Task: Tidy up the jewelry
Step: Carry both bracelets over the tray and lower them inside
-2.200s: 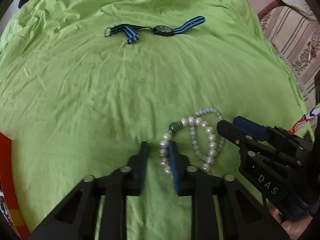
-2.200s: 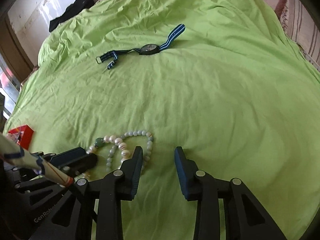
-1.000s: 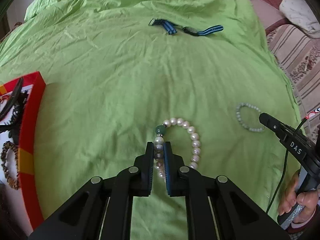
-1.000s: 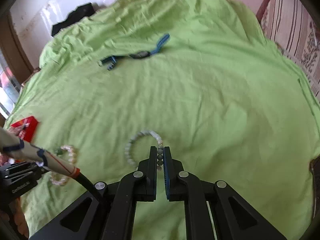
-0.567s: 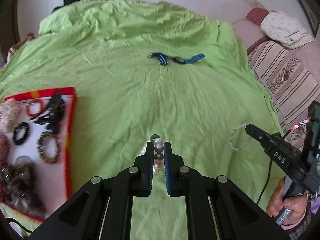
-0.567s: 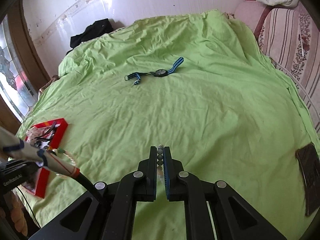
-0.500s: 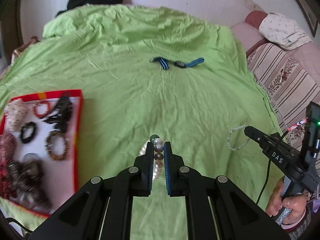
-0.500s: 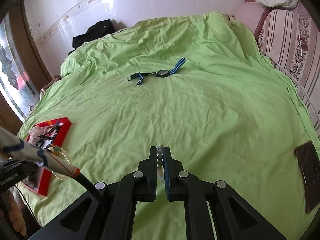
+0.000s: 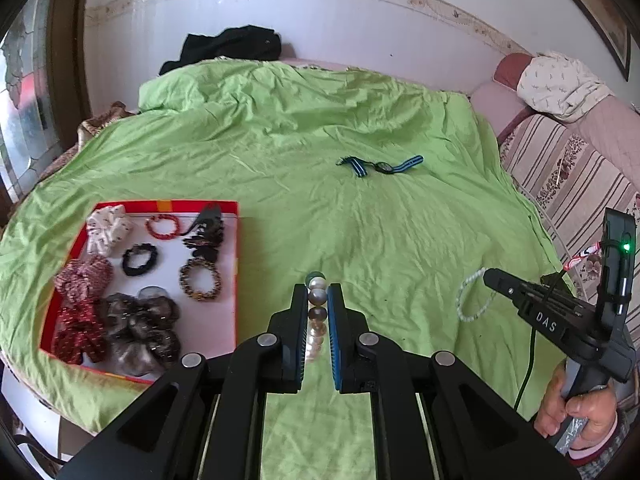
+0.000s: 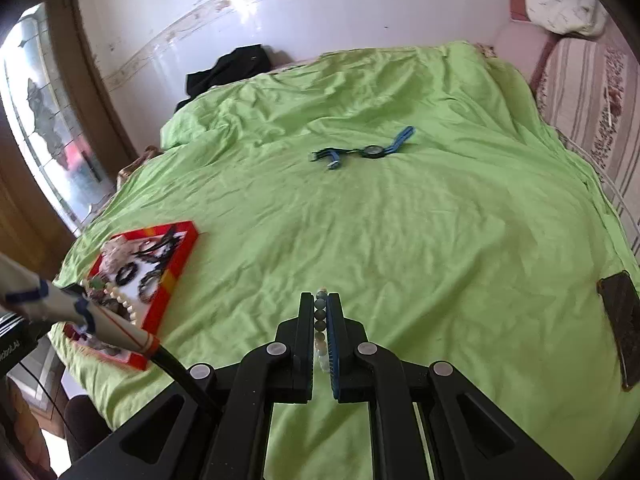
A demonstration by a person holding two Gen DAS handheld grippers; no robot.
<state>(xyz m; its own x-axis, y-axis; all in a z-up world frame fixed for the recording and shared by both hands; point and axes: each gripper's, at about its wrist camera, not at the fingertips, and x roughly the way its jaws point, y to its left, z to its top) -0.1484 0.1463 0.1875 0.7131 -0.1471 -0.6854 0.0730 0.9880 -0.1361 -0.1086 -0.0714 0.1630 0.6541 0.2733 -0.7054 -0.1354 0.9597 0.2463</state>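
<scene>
Pearl-bead bracelet with one green bead (image 9: 317,312) sits pinched in your left tool (image 9: 318,300), both pads shut on the strand, which runs lengthwise along the fingers and hangs clear of the green bedsheet (image 9: 360,160). Pale green bead bracelet (image 10: 321,328) is clamped the same way in your right tool (image 10: 321,312), jaws closed on it, its loop dangling below the tips in the left view.

Key relation: the red-rimmed flat cardboard tray (image 9: 236,264) with scrunchies and beaded bracelets lies left of both tools. It's just beside the left tool's tips, well apart from the right tool. So the left hand is nearer; in the right view the pearl strand already hangs over the tray's near side. The tray's long axis runs roughly away from you.

My read: drop the pearls first, likely into the bare white patch near the tray's right rim, then swing the right tool across.

Blue-striped strap wristwatch (image 9: 380,166) lies far up the bed, untouched, strap stretched left to right. Dark phone-like slab (image 10: 622,320) sits at the bed's right edge.
</scene>
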